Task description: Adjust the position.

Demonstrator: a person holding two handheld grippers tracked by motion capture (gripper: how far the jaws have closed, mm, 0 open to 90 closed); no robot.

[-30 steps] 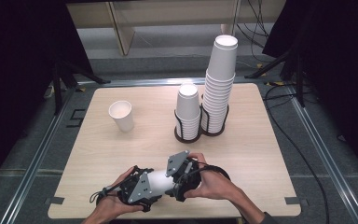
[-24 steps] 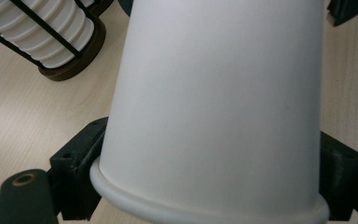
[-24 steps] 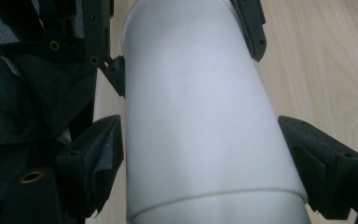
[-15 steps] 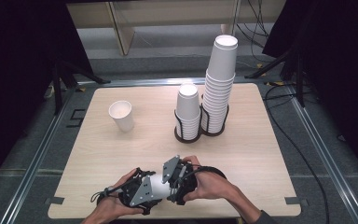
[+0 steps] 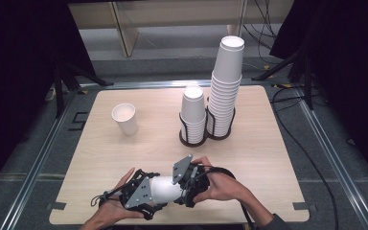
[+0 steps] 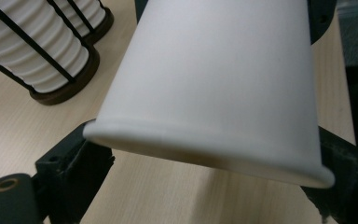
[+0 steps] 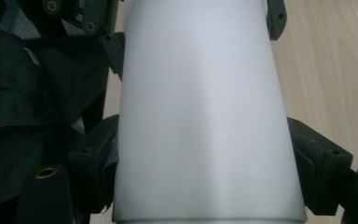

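Table [image 5: 100, 191] space is widest across the middle and left of the wooden top, where a single upright paper cup [image 5: 125, 118] stands alone, well apart from the hands; toward the far side two black wire holders are set just beside each other, the shorter cup stack [image 5: 193, 114] in the left one and the taller cup stack [image 5: 226, 86] in the right. The near edge is crowded, since both hands are held close to it, and a metal frame rail [image 5: 33, 167] runs along each side of the top. A white cup [image 5: 165, 189] is carried lying on its side above the near edge, between the two grippers, which face each other. In the left gripper view the rim end of the white cup [image 6: 214, 93] is seen between the black jaws of the left gripper [image 5: 141, 194]; these jaws have just been opening, and whether the pads press on the rim cannot be told (the rim overlaps both jaw tips). In the right gripper view the wall of the white cup [image 7: 205, 116] is seen between the jaws of the right gripper [image 5: 188, 184], with a jaw against each side, so the cup is clamped by it.
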